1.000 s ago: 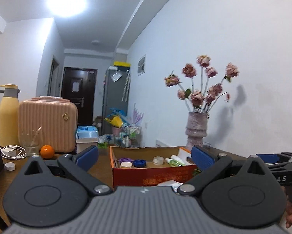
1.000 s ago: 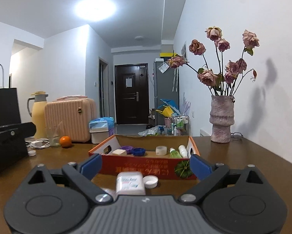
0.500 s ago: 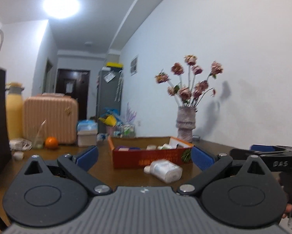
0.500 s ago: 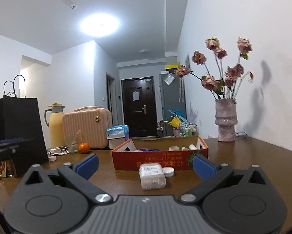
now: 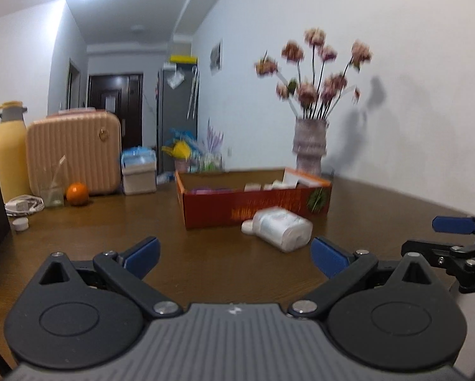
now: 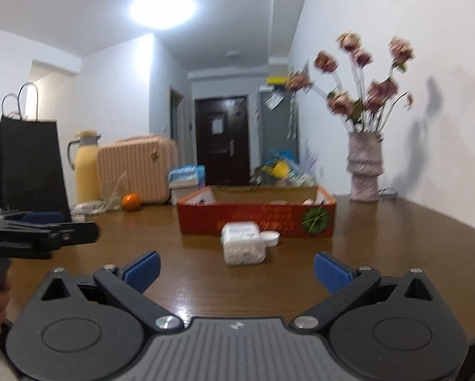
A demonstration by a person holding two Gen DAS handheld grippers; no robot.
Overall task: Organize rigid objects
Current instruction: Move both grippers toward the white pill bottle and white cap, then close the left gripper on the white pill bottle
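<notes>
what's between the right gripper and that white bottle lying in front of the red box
Nothing visible. The right gripper is open, and only bare table lies between its fingers and the white bottle. The bottle's white cap sits beside it on the far side, against the red box, not in the approach path.

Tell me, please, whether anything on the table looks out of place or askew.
Yes: a white bottle lies on its side on the table in front of the red box, with its white cap off beside it. Other small items sit inside the box.

One box [image 6: 256, 219], one bottle [image 6: 243, 247], one cap [image 6: 270, 238].
</notes>
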